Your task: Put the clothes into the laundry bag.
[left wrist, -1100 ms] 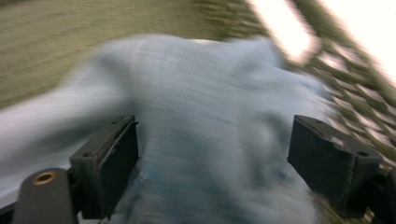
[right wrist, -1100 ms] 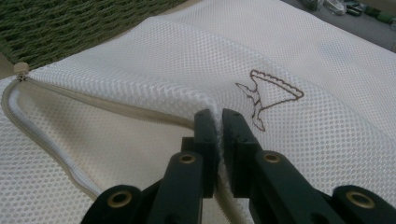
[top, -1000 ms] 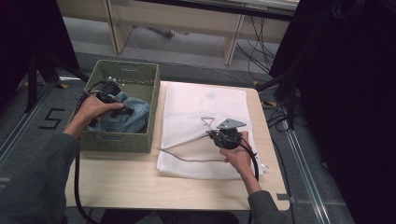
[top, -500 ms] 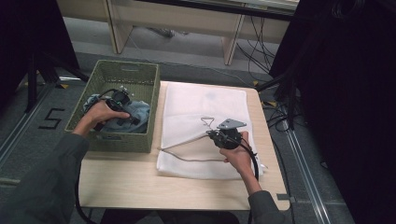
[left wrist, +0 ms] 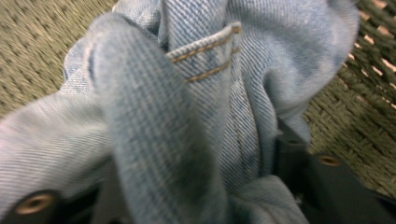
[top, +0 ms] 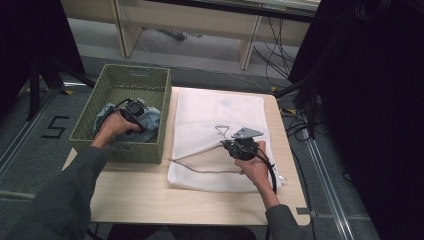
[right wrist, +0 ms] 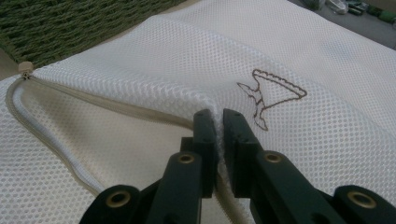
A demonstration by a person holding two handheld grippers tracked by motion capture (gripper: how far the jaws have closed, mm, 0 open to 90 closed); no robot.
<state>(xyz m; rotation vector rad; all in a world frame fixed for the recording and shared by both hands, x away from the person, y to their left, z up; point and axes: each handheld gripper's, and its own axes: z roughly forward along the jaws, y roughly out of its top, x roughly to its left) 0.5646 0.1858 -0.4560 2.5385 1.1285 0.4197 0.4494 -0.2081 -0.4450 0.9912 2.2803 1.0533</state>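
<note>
Left gripper (top: 134, 109) has moved deeper into basket (top: 112, 85), fingers now bunched on denim (left wrist: 196, 107); right gripper (right wrist: 219, 122) stays pinching mesh bag (right wrist: 327, 116) open, so transfer likely next.

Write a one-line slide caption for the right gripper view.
Right claw pinching the top layer of a white mesh laundry bag beside its open zipper, green woven basket behind.

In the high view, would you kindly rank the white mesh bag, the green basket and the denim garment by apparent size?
1. white mesh bag
2. green basket, somewhat smaller
3. denim garment, partly hidden under the left hand, so its full size is unsure
</note>
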